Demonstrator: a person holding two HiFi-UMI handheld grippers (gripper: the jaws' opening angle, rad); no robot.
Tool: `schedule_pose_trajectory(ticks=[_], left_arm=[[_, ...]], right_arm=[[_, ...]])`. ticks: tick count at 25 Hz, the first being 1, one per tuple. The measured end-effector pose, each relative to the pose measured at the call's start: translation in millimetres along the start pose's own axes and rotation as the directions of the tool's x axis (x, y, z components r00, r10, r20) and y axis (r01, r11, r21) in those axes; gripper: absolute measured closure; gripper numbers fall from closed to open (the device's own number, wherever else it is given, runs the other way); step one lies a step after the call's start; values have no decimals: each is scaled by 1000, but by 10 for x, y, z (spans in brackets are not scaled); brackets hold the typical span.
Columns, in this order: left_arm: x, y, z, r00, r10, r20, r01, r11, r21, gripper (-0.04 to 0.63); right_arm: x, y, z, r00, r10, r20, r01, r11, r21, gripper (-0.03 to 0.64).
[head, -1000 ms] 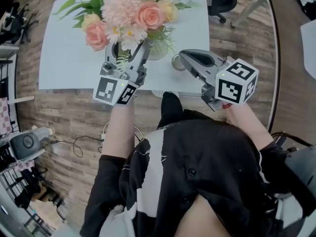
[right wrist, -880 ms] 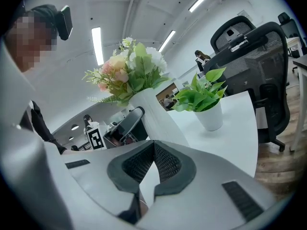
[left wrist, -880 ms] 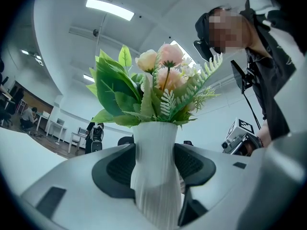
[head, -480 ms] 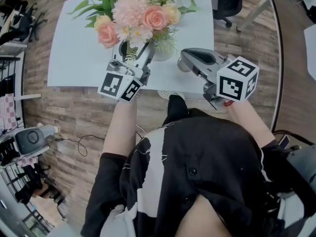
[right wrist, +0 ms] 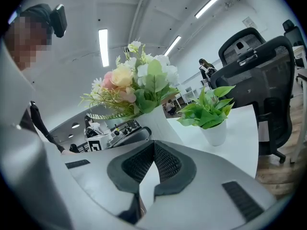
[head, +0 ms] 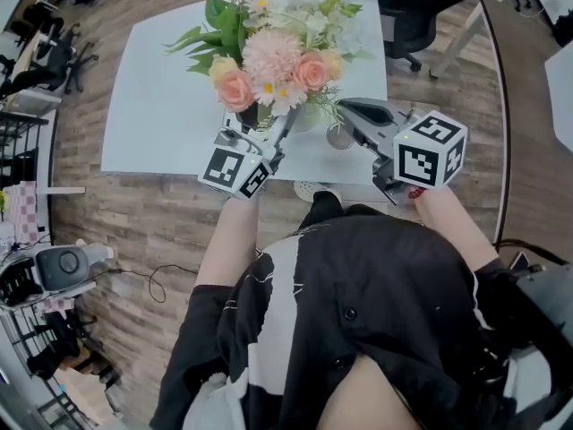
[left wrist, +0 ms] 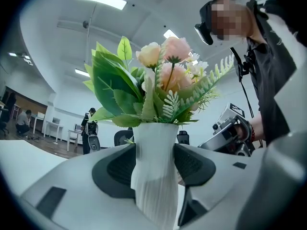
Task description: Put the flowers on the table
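- The left gripper [left wrist: 153, 163] is clamped on the white ribbed vase [left wrist: 154, 186], with both pads pressed against its narrow middle.
- The right gripper [right wrist: 151, 146] is closed with its pad tips touching, and nothing is held between them.
- The flowers [head: 277, 56], pink and peach roses with white blooms and green leaves, are stood upright in that vase.
- The bouquet is seen over the near edge of the white table [head: 152, 106]; whether the vase's base touches the table can't be made out tbh.
- The right gripper is held just above the table's near edge too, right beside the bouquet.
- A small potted plant [right wrist: 213, 114] is sat further in on the table.
- An office chair [right wrist: 259, 80] is parked past the table's far side.
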State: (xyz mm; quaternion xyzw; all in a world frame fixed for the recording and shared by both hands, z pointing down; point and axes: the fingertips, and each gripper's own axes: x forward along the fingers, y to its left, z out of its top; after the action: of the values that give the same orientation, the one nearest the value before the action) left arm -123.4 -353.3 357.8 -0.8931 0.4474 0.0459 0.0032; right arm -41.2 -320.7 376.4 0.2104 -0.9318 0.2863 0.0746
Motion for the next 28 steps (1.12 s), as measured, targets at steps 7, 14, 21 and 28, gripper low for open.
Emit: schedule_pose_trajectory(ticks=[7,14,21,28], left_arm=[[41,8,25,1000,15,-8,-15,1000,2,341],[15,-50,-29,1000,8,-22,-9,1000,-16,339],[3,-36,-9,999,-1,-37,0,1000,-28,336],[13,-42,-14,998,-20,-65,18,999,-30,336]], right_arm=[[-42,18,124,1000,7,20,-7,1000,-14,603],[-113,92,17,1000,8,-1,-8,1000,-20,603],[-160,149,53,1000,5,-8,-5,999,-44,603],[-194,169,107,1000,9,1,-9,998,-58,603]])
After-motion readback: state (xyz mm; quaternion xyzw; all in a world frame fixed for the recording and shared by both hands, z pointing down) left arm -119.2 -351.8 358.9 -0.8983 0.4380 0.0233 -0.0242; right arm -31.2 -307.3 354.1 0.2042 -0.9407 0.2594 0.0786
